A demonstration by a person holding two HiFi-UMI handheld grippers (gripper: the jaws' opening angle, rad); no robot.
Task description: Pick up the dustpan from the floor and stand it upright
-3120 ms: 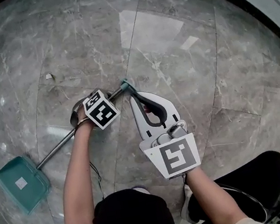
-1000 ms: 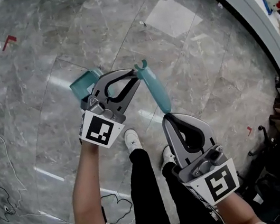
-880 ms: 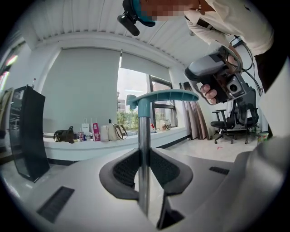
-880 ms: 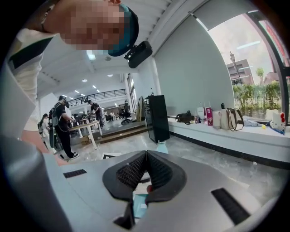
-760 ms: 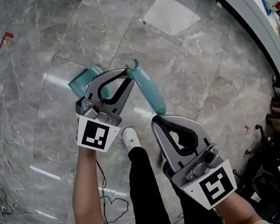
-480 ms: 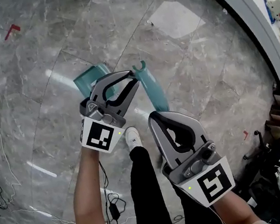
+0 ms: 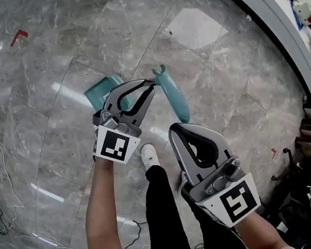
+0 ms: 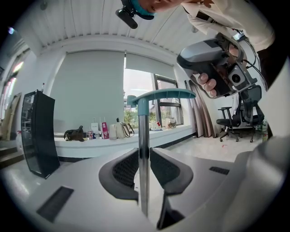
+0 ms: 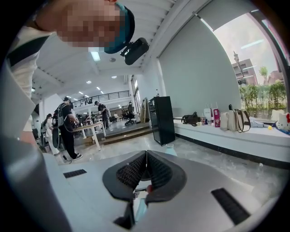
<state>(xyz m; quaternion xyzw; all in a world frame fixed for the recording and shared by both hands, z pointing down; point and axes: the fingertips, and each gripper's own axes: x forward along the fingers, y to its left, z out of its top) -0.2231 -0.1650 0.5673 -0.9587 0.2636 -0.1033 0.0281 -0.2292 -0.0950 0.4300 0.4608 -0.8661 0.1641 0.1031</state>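
Teal dustpan (image 7: 103, 89) is being held upright, left gripper (image 8: 144, 167) clamping its shaft (image 8: 143, 136). Jaws closed, right gripper (image 9: 146, 168) is hovering empty.

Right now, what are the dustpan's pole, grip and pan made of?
The pole is mirror-bright silver with sharp reflections: likely polished or chromed metal. The grip is teal, smoothly moulded, dull sheen: looks plastic. The pan, same teal, is probably plastic; the left gripper hides most of it.

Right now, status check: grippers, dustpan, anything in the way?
Left gripper shut on dustpan pole. Right gripper jaws together, empty. Dustpan upright, pan end down, handle up. Person's shoe on floor nearby, apart from pan.
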